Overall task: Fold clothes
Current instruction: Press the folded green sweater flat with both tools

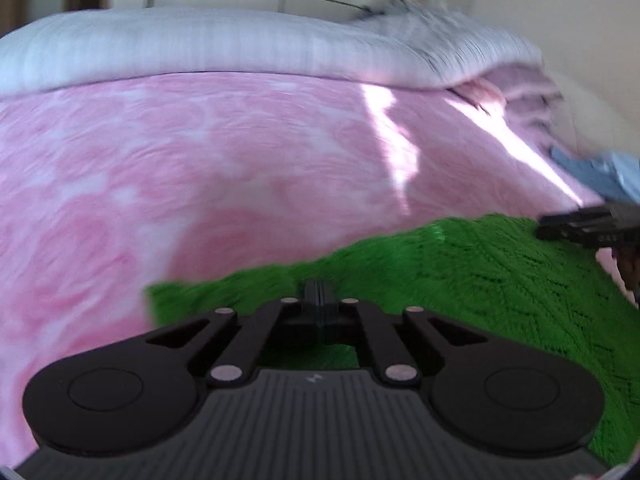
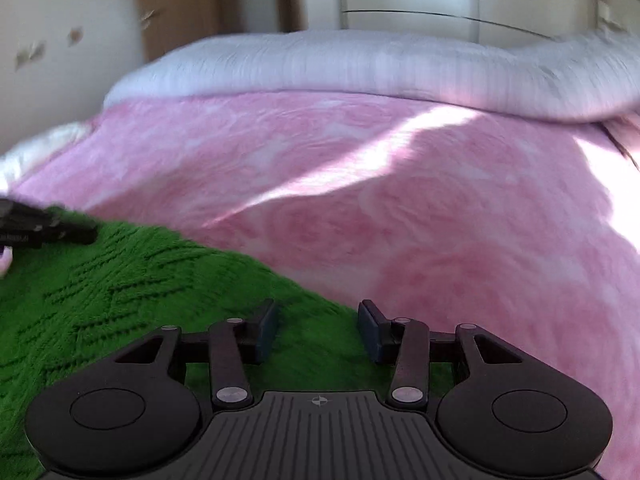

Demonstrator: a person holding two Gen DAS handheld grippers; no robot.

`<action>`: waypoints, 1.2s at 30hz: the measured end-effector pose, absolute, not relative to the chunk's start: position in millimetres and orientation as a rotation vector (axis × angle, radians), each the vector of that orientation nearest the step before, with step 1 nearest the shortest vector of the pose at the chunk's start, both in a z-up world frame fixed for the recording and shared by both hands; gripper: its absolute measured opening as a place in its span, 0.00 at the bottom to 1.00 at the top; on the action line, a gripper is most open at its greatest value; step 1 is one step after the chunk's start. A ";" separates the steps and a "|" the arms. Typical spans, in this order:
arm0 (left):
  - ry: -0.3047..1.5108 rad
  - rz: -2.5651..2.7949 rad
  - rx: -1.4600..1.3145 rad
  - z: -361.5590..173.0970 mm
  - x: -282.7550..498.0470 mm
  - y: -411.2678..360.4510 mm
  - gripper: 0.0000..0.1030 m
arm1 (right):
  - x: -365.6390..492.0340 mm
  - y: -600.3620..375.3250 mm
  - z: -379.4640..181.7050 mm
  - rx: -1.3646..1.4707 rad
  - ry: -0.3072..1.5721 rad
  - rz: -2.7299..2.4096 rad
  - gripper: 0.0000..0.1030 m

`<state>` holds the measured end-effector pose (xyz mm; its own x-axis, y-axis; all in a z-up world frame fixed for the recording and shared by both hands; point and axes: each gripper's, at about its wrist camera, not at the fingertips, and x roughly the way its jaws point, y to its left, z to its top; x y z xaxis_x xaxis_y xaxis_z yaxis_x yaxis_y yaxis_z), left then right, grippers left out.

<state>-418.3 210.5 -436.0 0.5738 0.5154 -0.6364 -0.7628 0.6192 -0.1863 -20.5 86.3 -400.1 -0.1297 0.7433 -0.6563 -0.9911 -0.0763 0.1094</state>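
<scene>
Here, in the left wrist view, a green knitted garment (image 1: 500,280) lies on a bed under a pink blanket (image 1: 200,160), with a white quilt (image 1: 200,48) beyond. The left hand-held gripper (image 1: 319,292) is clenched, jaws together at the garment's far edge; whether cloth is pinched there cannot be told. In the right wrist view, the right hand-held gripper (image 2: 318,328) is released, jaws apart over the same edge of the garment (image 2: 100,280), nothing pressed between them. The knit looks thick, soft and floppy, probably light and unlikely to slip. It would best be taken by an edge or corner.
</scene>
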 end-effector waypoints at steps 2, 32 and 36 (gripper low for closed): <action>0.567 0.829 -0.496 -426.4 -431.3 202.2 0.03 | -3.0 75.0 -394.3 -0.457 0.699 1.575 0.42; 0.594 1.002 -0.474 -412.6 -420.0 -9.4 0.15 | -131.9 -116.6 -367.3 -0.435 0.580 1.442 0.42; 0.581 1.030 -0.457 -418.8 -419.9 -15.5 0.16 | -137.7 -115.6 -378.5 -0.472 0.603 1.399 0.42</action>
<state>-419.9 -15.5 -418.8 0.3892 0.6598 -0.6428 -0.8915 0.4454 -0.0826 -137.7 -115.6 -378.5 0.0660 0.7624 -0.6438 -0.9914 0.1229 0.0439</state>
